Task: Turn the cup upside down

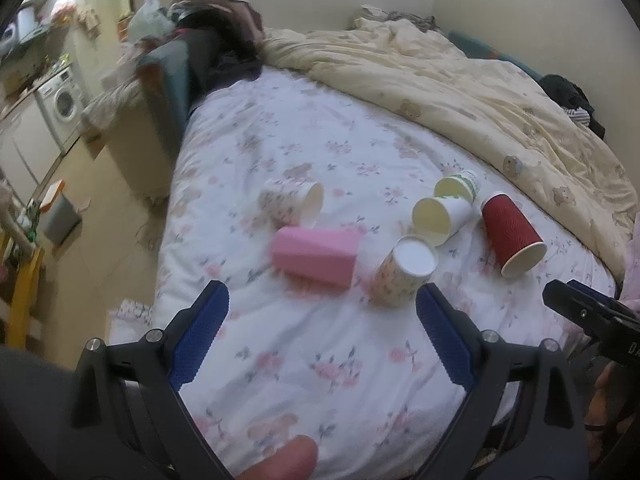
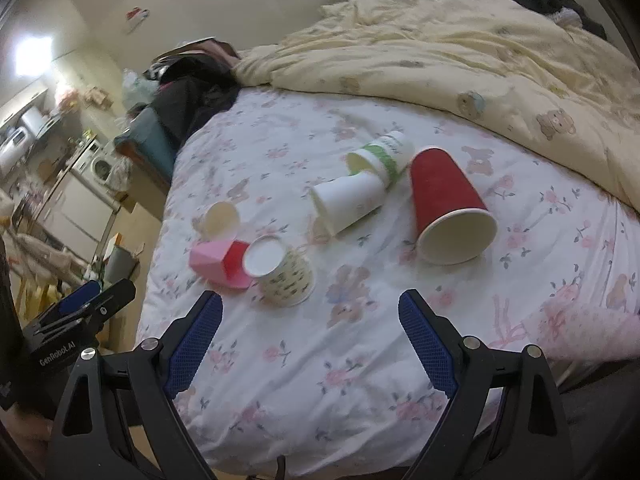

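Note:
Several paper cups lie on a floral bed sheet (image 1: 304,344). A patterned cup (image 1: 402,270) stands upside down, base up, also in the right wrist view (image 2: 282,272). A pink cup (image 1: 316,256) lies on its side beside it (image 2: 218,262). A red cup (image 1: 512,234) (image 2: 446,204), a white cup (image 1: 440,216) (image 2: 346,202), a green-banded cup (image 1: 458,186) (image 2: 380,156) and a floral cup (image 1: 290,202) (image 2: 220,218) lie on their sides. My left gripper (image 1: 322,308) is open and empty, just short of the pink and patterned cups. My right gripper (image 2: 310,316) is open and empty, near the patterned cup.
A cream quilt (image 1: 460,92) is bunched along the far side of the bed. Dark clothes (image 1: 216,48) lie at the bed's far left corner. The bed's left edge drops to the floor, with a bin (image 1: 60,216) and a washing machine (image 1: 64,104) beyond.

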Action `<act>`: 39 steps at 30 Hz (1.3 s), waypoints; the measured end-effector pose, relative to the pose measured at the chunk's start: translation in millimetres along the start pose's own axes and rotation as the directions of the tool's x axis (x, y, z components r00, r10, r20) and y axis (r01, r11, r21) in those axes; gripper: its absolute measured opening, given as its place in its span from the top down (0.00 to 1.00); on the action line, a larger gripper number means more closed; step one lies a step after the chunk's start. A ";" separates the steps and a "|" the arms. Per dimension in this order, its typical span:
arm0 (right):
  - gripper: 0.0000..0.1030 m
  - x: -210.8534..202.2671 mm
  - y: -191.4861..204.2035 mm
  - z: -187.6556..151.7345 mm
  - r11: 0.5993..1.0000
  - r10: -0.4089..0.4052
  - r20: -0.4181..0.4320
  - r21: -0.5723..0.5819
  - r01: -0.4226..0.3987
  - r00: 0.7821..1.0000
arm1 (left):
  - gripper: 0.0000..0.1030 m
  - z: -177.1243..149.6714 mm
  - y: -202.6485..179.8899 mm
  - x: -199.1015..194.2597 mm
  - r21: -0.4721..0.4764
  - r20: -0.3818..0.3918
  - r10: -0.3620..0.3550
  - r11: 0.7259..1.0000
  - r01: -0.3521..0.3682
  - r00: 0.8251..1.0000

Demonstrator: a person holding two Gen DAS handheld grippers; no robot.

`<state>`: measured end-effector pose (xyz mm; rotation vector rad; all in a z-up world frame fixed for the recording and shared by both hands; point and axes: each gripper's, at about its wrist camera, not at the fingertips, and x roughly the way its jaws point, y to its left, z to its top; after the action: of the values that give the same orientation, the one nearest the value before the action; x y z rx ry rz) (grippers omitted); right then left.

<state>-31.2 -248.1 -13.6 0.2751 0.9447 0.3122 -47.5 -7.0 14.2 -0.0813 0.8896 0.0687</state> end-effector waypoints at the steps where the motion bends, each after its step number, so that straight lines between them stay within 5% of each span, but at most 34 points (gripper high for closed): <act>1: 0.11 -2.0 4.9 -3.7 1.000 0.001 0.008 -0.015 -0.001 1.000 | 0.10 -5.0 3.8 -3.9 -0.012 0.007 -0.002 1.000 0.002 1.000; 8: 0.11 9.5 24.9 -23.8 0.992 -0.070 -0.011 -0.109 0.069 0.997 | 0.06 -32.8 12.4 -1.1 -0.009 0.032 0.062 0.998 -0.061 0.998; 10: 0.11 15.6 20.7 -23.6 0.993 -0.080 -0.024 -0.094 0.077 0.997 | 0.06 -33.9 16.8 6.1 -0.049 -0.010 0.013 0.999 -0.013 1.000; 12: 0.11 19.0 18.7 -22.8 0.992 -0.094 -0.021 -0.089 0.092 0.995 | 0.00 -35.5 14.0 6.9 -0.035 -0.011 0.027 0.999 -0.027 1.000; 39: 0.11 27.8 21.9 -21.5 0.987 -0.130 -0.029 -0.104 0.126 0.991 | 0.00 -32.5 11.3 11.1 -0.057 -0.019 0.020 0.998 -0.021 1.000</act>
<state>-36.8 -215.4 -38.4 0.1147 0.9742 0.2470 -66.7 1.3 -15.3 -0.1264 0.9069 0.1126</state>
